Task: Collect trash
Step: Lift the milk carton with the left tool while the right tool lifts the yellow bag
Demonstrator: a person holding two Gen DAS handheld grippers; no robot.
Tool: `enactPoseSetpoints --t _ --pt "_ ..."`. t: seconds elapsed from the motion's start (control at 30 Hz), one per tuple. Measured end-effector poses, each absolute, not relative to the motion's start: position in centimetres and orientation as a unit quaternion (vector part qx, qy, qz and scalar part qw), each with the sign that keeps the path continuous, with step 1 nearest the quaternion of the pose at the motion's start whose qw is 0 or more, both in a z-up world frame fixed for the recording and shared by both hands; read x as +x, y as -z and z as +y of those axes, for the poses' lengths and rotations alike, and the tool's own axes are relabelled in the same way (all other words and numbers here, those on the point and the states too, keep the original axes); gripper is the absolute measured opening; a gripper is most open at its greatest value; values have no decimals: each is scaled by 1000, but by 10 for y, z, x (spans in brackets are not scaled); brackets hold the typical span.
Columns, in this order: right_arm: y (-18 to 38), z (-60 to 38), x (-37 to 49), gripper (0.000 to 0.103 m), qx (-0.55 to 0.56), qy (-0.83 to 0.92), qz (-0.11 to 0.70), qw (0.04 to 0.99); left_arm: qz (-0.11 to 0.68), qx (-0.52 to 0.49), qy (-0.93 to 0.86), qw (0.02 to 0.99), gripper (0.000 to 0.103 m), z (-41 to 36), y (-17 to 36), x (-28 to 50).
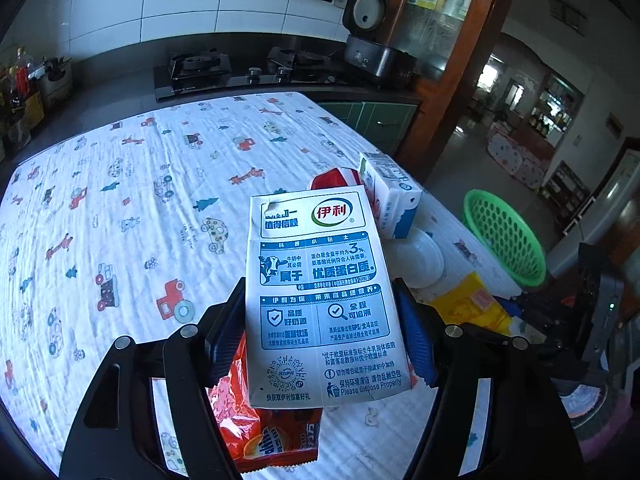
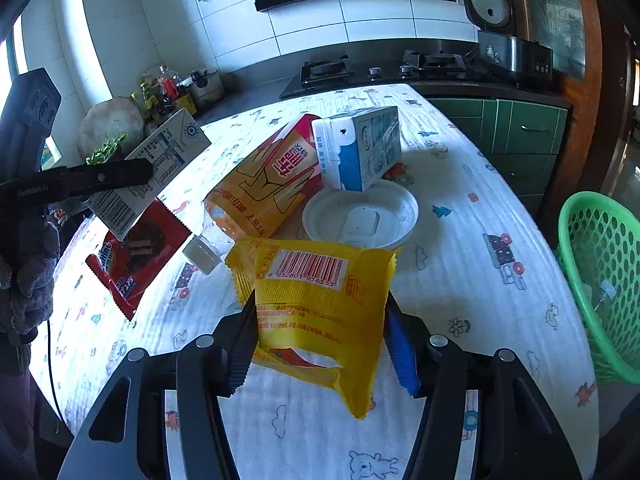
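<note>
Milk carton (image 1: 320,296), clamped in left gripper (image 1: 320,332), and yellow wrapper (image 2: 320,312), pinched in right gripper (image 2: 320,344), may slip before reaching green basket (image 2: 600,280).

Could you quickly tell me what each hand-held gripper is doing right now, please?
Left hand-held gripper: closed on the flattened milk carton.
Right hand-held gripper: closed on the yellow snack wrapper.

The flattened milk carton (image 1: 320,296) hides most of the red snack wrapper (image 1: 272,432) beneath it, whose near end runs under the gripper frame. At far right, the green basket (image 2: 604,280) is cut by the picture's edge, its contents too dim to identify. The yellow packet (image 2: 320,308) masks the bottle's (image 2: 256,188) near side.
</note>
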State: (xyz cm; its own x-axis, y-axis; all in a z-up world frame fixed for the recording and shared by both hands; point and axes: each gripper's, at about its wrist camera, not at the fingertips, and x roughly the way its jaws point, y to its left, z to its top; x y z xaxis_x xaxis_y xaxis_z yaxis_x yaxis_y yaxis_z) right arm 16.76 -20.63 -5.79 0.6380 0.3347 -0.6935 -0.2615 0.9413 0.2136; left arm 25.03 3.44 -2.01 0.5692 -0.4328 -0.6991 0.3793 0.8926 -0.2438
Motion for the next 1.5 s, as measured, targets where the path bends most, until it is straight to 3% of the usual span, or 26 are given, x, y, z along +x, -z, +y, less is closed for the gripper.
enactPoseSetpoints --t 0.3,0.87,1.5 --pt "57 -212 166 56 53 -162 393 904 409 -65 244 877 68 33 29 256" --pt "60 -216 165 56 58 -157 398 902 422 -12 249 872 70 4 49 268" --pt "53 -235 156 56 72 -149 384 908 392 -15 266 881 69 -3 25 255"
